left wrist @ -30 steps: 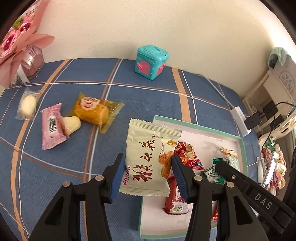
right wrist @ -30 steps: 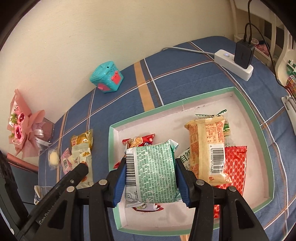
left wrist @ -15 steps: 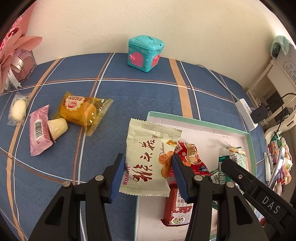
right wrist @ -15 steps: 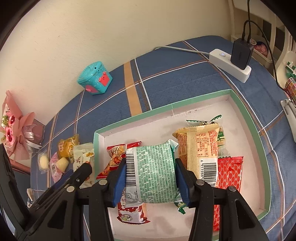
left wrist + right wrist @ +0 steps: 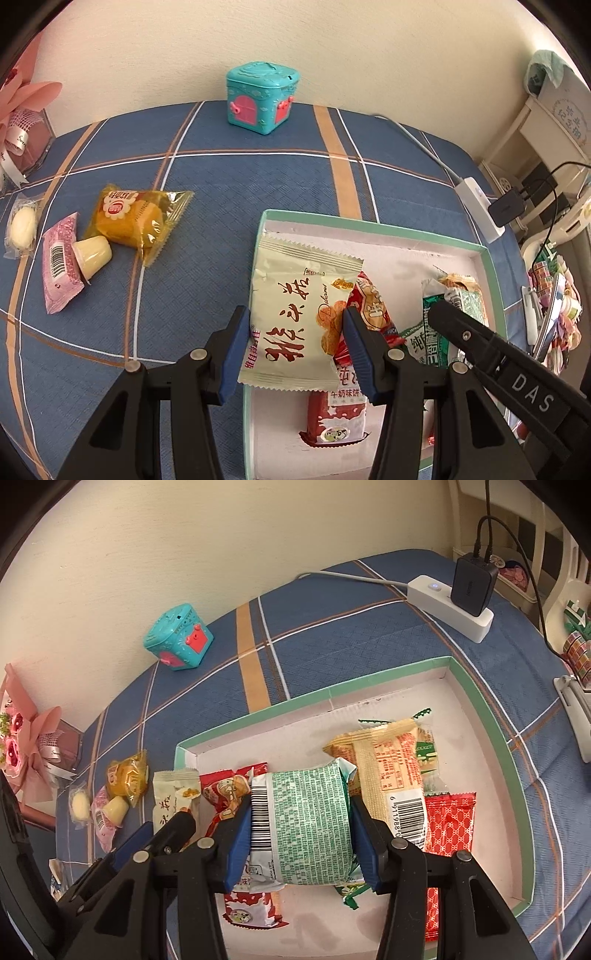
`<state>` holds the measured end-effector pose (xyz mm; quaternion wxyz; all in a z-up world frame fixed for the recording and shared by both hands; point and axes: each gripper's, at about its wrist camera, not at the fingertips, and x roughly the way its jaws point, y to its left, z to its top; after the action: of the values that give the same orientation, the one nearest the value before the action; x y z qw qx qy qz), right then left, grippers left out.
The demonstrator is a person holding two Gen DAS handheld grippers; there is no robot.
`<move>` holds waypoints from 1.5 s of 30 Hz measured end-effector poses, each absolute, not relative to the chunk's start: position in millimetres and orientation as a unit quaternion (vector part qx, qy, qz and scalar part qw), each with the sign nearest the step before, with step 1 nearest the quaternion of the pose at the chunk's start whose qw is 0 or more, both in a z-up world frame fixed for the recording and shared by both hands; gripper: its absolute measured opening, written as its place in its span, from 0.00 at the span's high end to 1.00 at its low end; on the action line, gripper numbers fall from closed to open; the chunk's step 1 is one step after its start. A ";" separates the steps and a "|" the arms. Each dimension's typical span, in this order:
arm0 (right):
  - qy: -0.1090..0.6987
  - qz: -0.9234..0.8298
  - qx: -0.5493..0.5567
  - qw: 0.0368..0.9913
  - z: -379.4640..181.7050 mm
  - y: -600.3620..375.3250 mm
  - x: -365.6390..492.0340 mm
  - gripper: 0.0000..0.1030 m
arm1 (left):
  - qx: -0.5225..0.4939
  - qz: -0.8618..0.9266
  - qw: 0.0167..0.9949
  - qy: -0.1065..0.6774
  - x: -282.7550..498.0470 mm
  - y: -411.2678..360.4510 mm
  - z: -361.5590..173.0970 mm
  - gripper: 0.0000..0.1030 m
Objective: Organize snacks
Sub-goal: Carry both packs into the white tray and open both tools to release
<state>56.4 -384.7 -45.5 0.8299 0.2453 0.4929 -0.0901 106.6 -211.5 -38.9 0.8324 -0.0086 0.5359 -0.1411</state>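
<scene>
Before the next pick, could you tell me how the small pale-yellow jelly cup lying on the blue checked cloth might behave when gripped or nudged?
The small pale-yellow jelly cup lies on its side, so its round tapered body would probably roll in a curve if nudged. Its glossy plastic looks slippery and may squirt from the pads. It leans against the pink wrapped snack, which might shift too.

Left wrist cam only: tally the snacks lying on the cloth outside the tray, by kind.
Sealed packs: 3 (pink packet, orange cake pack, clear pack with a white sweet)
Jelly cup: 1
Total: 4
</scene>
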 end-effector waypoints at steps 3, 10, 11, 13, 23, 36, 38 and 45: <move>0.492 -0.094 0.249 0.829 -46.0 -389.4 55.7 0.49 | -0.004 -0.150 0.830 0.537 105.0 -216.2 -39.9 0.49; 0.493 -0.108 0.252 0.825 -47.1 -396.8 53.8 0.49 | 0.008 -0.162 0.820 0.548 102.3 -227.9 -48.3 0.49; 0.495 -0.110 0.252 0.824 -48.0 -397.1 53.9 0.49 | 0.009 -0.161 0.820 0.549 101.9 -228.5 -48.8 0.49; 0.498 -0.112 0.252 0.822 -50.0 -397.4 54.1 0.49 | 0.011 -0.159 0.820 0.550 101.1 -228.6 -49.1 0.49; 0.506 -0.117 0.238 0.821 -53.6 -393.4 56.3 0.49 | 0.001 -0.136 0.816 0.562 102.8 -219.2 -55.9 0.48; 0.523 -0.124 0.210 0.817 -55.4 -385.5 59.6 0.47 | 0.021 -0.125 0.814 0.566 101.6 -226.7 -53.4 0.46; 0.522 -0.124 0.207 0.818 -53.2 -383.7 59.5 0.44 | 0.022 -0.125 0.813 0.568 101.0 -226.6 -52.1 0.43; 0.518 -0.121 0.198 0.824 -39.4 -382.3 57.5 0.41 | 0.020 -0.125 0.811 0.571 96.9 -227.8 -43.4 0.39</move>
<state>57.5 -382.3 -39.4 0.8235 0.1979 0.5176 -0.1214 96.9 -227.8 -43.4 0.8108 0.0204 0.5714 -0.1250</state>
